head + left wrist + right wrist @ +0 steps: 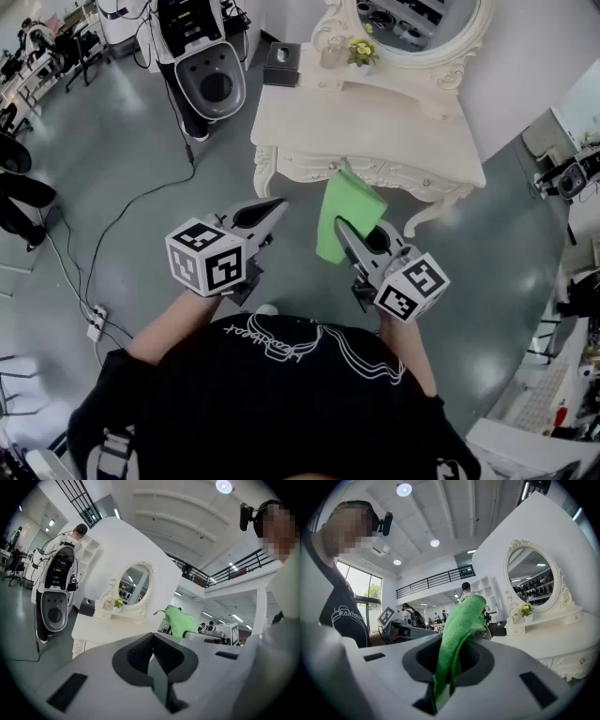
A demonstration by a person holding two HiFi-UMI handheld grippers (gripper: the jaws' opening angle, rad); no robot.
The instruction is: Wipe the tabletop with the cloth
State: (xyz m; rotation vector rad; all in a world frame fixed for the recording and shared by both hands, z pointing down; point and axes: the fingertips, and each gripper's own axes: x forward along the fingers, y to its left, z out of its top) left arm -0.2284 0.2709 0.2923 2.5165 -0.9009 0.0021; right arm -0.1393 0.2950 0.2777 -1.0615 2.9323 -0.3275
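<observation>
Two grippers hover just short of the white dressing table (375, 131). The right gripper (341, 225) has its jaws clamped on the green cloth (349, 208), which stands up beyond the tips; its pinched end is buried between them. Alongside, the left gripper (279, 203) has its jaws pressed together, holding nothing.

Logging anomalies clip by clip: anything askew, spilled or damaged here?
Nothing stands out. The right gripper is shut on the green cloth, the left gripper is shut and empty, and the white dressing table looks tidy, with no spill or damage visible.
</observation>
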